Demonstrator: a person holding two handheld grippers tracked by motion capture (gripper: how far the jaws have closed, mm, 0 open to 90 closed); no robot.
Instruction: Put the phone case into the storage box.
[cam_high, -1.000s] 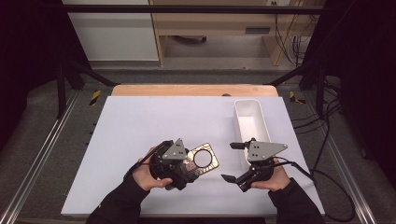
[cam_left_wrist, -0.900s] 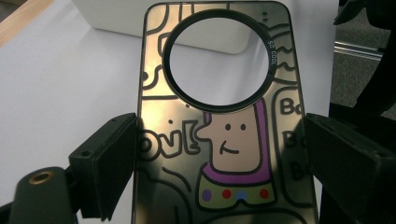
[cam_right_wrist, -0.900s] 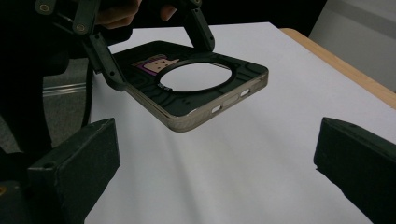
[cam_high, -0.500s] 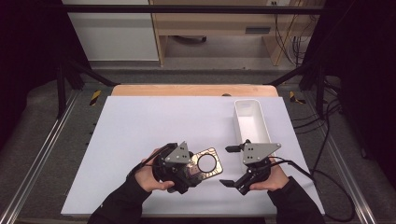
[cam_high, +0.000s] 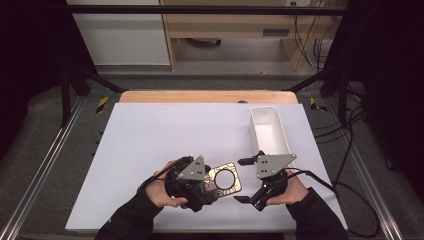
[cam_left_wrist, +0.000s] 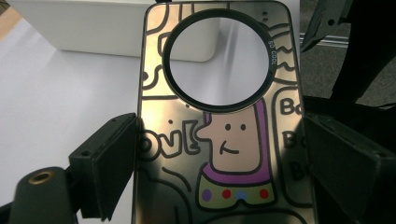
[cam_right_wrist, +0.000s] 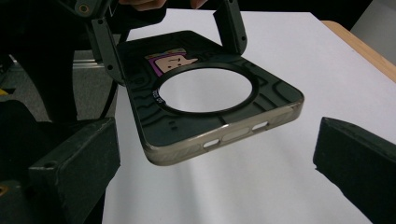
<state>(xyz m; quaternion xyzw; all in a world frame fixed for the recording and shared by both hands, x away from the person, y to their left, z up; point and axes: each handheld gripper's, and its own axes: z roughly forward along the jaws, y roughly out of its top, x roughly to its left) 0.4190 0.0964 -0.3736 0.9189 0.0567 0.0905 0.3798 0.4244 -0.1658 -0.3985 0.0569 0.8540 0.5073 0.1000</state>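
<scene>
A glossy phone case (cam_high: 226, 179) with a cartoon figure and a large round camera hole is held level just above the white table. My left gripper (cam_high: 207, 187) is shut on it, one jaw on each long side (cam_left_wrist: 219, 140). My right gripper (cam_high: 240, 180) is open at the case's free end, its jaws standing wide on either side of the case's short edge. In the right gripper view the case (cam_right_wrist: 210, 116) floats ahead between my own open jaws (cam_right_wrist: 219, 163), with the left gripper (cam_right_wrist: 170, 42) clamped on its far part.
A long white bin (cam_high: 270, 130) stands at the right of the white table sheet (cam_high: 165, 135), just beyond the right gripper, and also behind the case in the left gripper view (cam_left_wrist: 107, 23). A wooden strip edges the far side. Cables trail off right.
The left gripper has carried the case slightly right and toward the near edge. The right gripper's open jaws have swung left, closer around the case's end.
</scene>
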